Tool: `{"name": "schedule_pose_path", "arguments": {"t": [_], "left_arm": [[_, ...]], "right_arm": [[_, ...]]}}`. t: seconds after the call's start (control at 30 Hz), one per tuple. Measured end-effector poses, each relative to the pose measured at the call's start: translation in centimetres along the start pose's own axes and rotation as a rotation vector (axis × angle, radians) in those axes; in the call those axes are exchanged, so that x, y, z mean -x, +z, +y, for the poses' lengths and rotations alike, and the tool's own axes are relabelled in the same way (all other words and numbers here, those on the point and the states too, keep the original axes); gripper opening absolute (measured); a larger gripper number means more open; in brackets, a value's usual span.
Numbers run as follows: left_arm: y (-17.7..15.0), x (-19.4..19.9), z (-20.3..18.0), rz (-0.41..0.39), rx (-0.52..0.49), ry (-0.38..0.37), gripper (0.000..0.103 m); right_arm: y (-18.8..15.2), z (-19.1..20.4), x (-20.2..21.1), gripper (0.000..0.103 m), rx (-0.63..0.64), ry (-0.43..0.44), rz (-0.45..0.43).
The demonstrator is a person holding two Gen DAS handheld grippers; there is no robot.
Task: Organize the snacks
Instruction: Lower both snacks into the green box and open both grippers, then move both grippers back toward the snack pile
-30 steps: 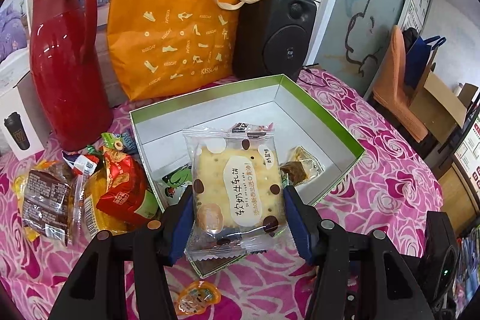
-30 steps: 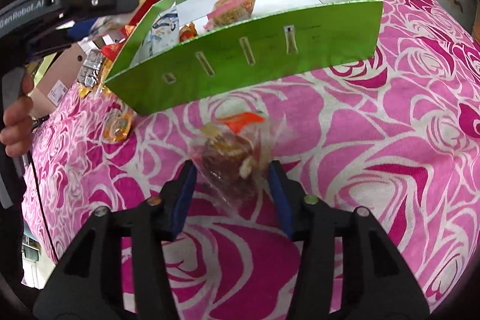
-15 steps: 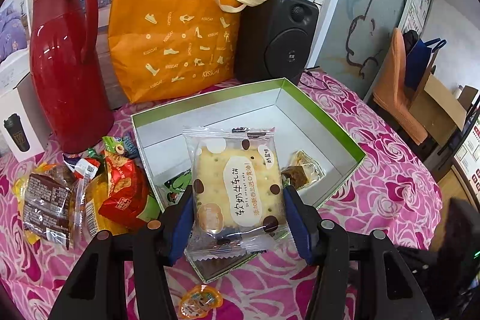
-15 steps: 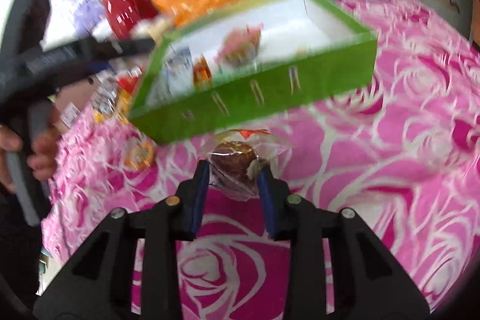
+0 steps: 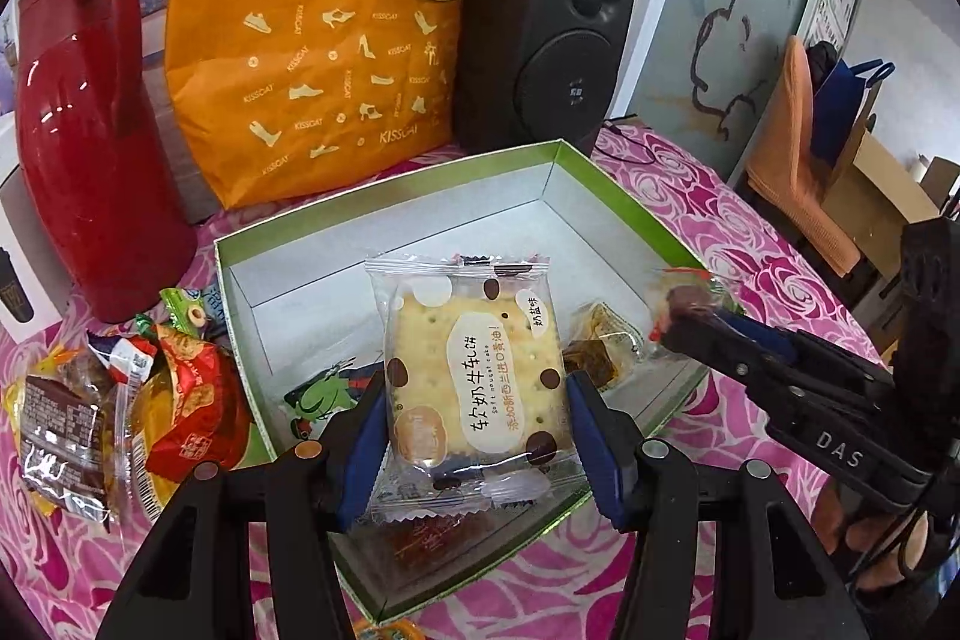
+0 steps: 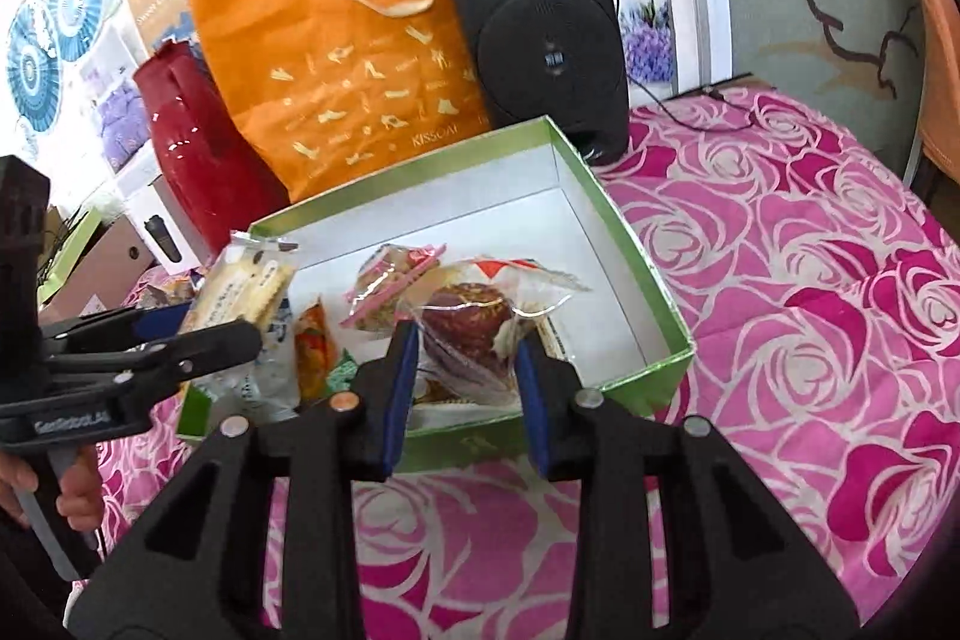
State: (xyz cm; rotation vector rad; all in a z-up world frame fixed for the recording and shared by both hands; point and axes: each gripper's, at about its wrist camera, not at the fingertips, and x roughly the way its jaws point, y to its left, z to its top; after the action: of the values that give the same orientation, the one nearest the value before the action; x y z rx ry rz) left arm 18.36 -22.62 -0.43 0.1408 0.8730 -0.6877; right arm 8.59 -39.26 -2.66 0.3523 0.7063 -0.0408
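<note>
My left gripper [image 5: 477, 421] is shut on a clear packet of yellow nougat biscuit [image 5: 471, 376] and holds it over the near part of the green box [image 5: 630, 214]. My right gripper [image 6: 465, 367] is shut on a clear packet with a brown cake [image 6: 474, 325] and holds it above the box's [image 6: 651, 280] near wall. In the left wrist view the right gripper [image 5: 684, 322] comes in from the right over the box rim. Several small snack packets [image 6: 390, 292] lie inside the box.
A heap of loose snack packets [image 5: 120, 400] lies left of the box on the pink rose tablecloth [image 6: 810, 280]. Behind the box stand a red thermos jug [image 5: 90, 130], an orange tote bag [image 5: 324, 58] and a black speaker [image 5: 540, 52].
My right gripper closed on the brown cake packet, lifted it off the tablecloth and carried it up over the box. My left gripper stayed holding the biscuit packet over the box.
</note>
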Motion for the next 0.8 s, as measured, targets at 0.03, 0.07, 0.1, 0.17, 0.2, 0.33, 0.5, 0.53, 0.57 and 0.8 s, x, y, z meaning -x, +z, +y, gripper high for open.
{"name": "schedule_pose_path", "arguments": {"t": [0.03,0.07,0.1,0.17,0.2,0.33,0.5,0.53,0.57,0.8], "left_arm": [[0.0,-0.3,0.0,0.006,0.000,0.000,0.058],[0.1,-0.5,0.1,0.010,0.000,-0.002,0.058],[0.1,-0.8,0.1,0.015,-0.003,-0.004,0.058],[0.0,-1.0,0.0,0.014,-0.011,-0.002,0.059],[-0.1,-0.9,-0.1,0.004,-0.017,0.014,0.062],[-0.3,-0.2,0.3,-0.053,0.004,0.130,0.098],[-0.4,0.8,1.8,-0.057,0.062,0.178,0.101],[-0.5,1.0,1.9,-0.059,0.064,0.185,0.101],[-0.7,1.3,2.0,-0.063,0.065,0.191,0.101],[-1.6,4.2,2.3,-0.097,0.069,0.198,0.101]], "right_arm": [[0.1,0.0,-0.5,0.036,0.002,0.002,0.003],[0.0,0.0,-0.7,0.037,0.009,0.000,0.002],[0.1,0.2,-1.0,0.041,0.029,-0.007,-0.001],[0.1,0.5,-1.1,0.055,0.054,-0.013,-0.010],[0.1,0.6,-1.0,0.070,0.060,-0.016,-0.016],[-0.1,0.6,0.0,0.082,0.074,-0.040,-0.075],[-0.3,0.3,0.0,0.103,0.036,-0.100,-0.045],[-0.3,0.3,0.1,0.103,0.029,-0.113,-0.034],[-0.3,0.4,0.2,0.103,0.027,-0.114,-0.032],[-0.3,3.1,2.5,0.103,0.072,-0.101,-0.067]]}}
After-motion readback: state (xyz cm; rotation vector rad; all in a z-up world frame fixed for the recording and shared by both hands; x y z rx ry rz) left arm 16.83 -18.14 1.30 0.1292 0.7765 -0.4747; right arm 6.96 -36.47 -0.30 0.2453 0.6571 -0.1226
